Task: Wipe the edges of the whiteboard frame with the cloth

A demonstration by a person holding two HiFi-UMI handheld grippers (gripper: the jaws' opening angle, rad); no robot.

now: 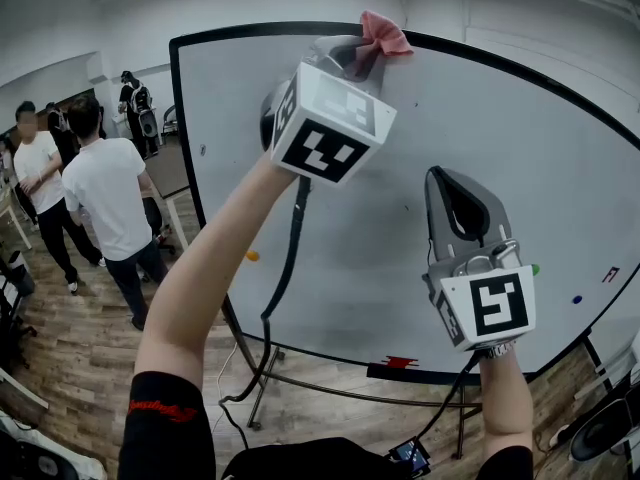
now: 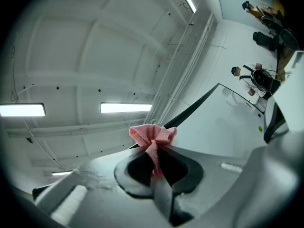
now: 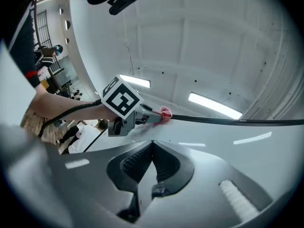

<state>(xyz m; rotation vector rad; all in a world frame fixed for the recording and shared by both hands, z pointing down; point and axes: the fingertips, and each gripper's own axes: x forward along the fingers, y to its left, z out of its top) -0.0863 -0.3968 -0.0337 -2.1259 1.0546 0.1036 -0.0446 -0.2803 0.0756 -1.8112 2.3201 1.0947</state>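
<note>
A pink cloth (image 1: 383, 31) is pinched in my left gripper (image 1: 366, 52), which is raised to the black top edge of the whiteboard frame (image 1: 250, 30). In the left gripper view the cloth (image 2: 153, 137) bunches out past the shut jaws and rests at the frame (image 2: 194, 107). My right gripper (image 1: 455, 183) is held lower, in front of the board's white face, jaws shut with nothing between them. The right gripper view shows the left gripper (image 3: 148, 115) and the cloth (image 3: 165, 112) on the frame's top edge (image 3: 228, 120).
Several people (image 1: 108, 203) stand on the wooden floor to the left of the board. Small magnets (image 1: 576, 299) and a red clip (image 1: 400, 362) sit on the board's lower part. The board's metal stand (image 1: 260, 373) and a hanging cable (image 1: 285, 268) run below.
</note>
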